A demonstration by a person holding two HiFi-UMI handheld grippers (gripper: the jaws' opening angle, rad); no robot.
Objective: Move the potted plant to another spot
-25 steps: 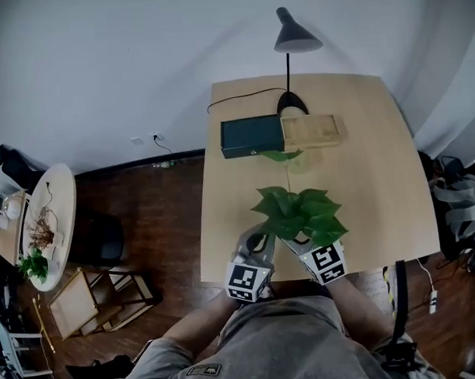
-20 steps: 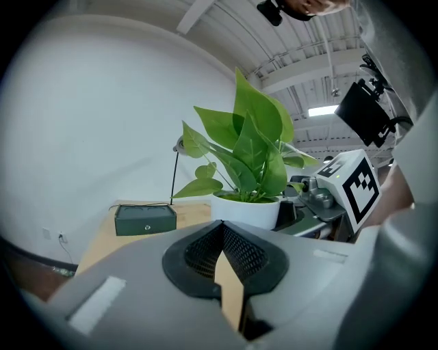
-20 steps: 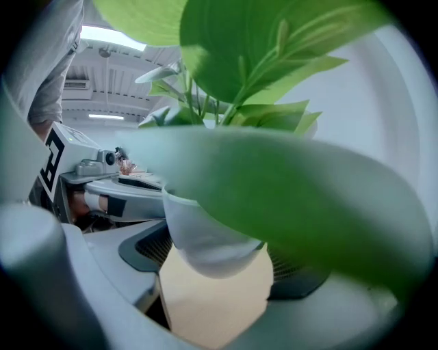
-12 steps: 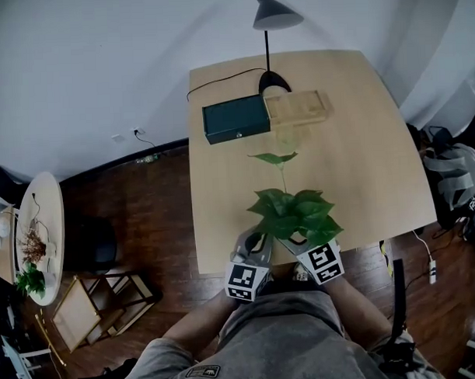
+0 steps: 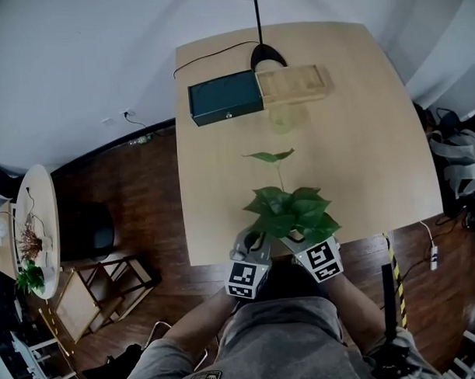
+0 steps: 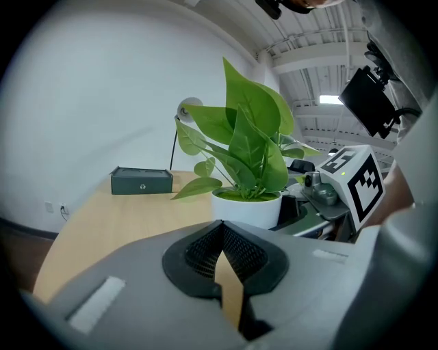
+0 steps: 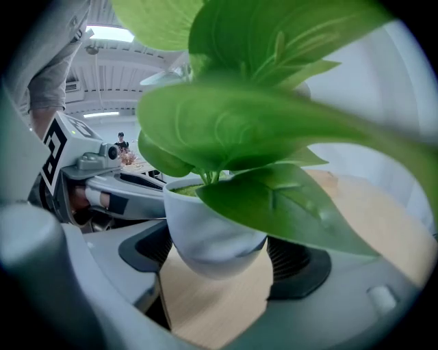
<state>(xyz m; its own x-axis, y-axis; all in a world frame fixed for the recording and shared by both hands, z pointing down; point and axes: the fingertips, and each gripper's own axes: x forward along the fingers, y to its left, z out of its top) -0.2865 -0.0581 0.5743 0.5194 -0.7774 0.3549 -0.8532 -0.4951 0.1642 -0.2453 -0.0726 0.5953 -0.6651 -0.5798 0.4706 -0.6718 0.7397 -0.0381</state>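
The potted plant [image 5: 291,212], broad green leaves in a white round pot [image 7: 209,232], hangs just over the wooden table [image 5: 360,142] near its front edge. My right gripper [image 7: 219,256] is shut on the pot, one pad against each side, and the pot's bottom is off the tabletop. In the head view the leaves hide most of the right gripper [image 5: 300,238]. My left gripper [image 5: 253,242] is right beside the pot on its left, shut with nothing in it; its fingertips meet [image 6: 221,236]. The pot [image 6: 246,207] shows just past them.
A dark green box [image 5: 225,97] and a pale wooden box [image 5: 292,83] lie side by side at the table's far end, by a black lamp base [image 5: 268,55]. On the floor at left are a round side table [image 5: 37,231] and a wooden stool [image 5: 93,295].
The plant, held in the right gripper, has come back toward the table's front edge, farther from the boxes and lamp. The left gripper stayed beside it.
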